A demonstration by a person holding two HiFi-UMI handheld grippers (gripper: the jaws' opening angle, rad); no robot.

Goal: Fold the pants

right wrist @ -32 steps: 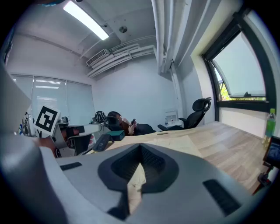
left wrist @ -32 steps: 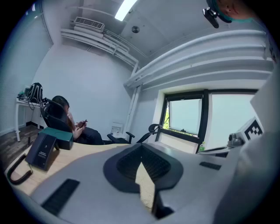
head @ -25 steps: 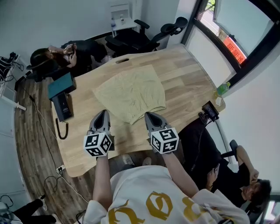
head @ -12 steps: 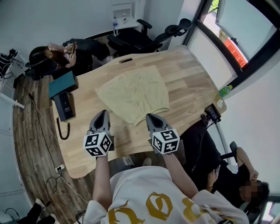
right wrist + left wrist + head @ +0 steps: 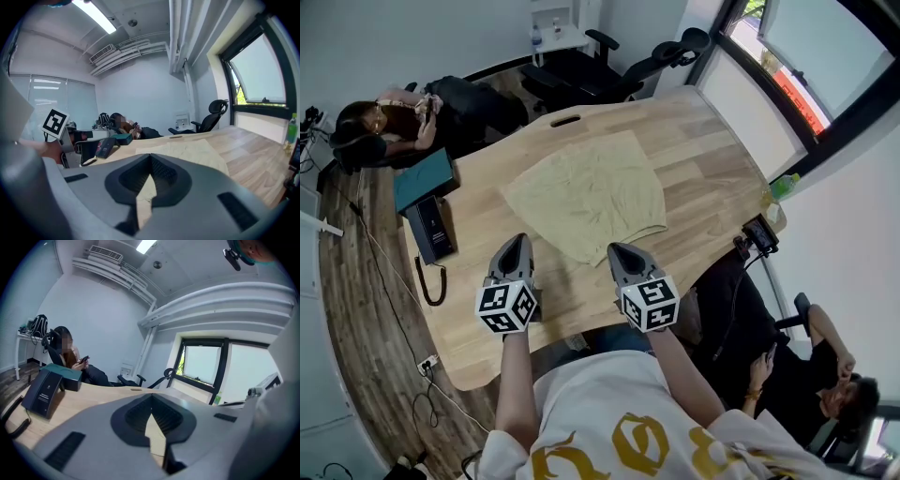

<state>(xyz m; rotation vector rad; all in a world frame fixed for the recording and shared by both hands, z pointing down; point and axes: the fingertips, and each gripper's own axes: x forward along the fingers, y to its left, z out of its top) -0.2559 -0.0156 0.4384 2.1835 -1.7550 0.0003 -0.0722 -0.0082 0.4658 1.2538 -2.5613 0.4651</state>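
Observation:
Beige pants (image 5: pixel 586 195) lie spread flat on the wooden table (image 5: pixel 703 169), also seen in the right gripper view as pale cloth (image 5: pixel 187 150) beyond the jaws. My left gripper (image 5: pixel 517 240) hovers over bare wood near the table's front edge, short of the cloth's near-left corner, and it is shut with nothing in it (image 5: pixel 151 401). My right gripper (image 5: pixel 615 250) sits beside the pants' near hem, also shut and empty (image 5: pixel 150 157). Neither touches the pants.
A black desk phone (image 5: pixel 429 234) with its cord and a teal box (image 5: pixel 427 180) sit at the table's left. A green bottle (image 5: pixel 780 186) and a clamped phone mount (image 5: pixel 757 234) are at the right edge. A seated person (image 5: pixel 380 127) and office chairs (image 5: pixel 600 70) are behind the table.
Both grippers have shifted slightly forward and lower toward the pants' near hem. The head view has shifted a little. The pants lie as before.

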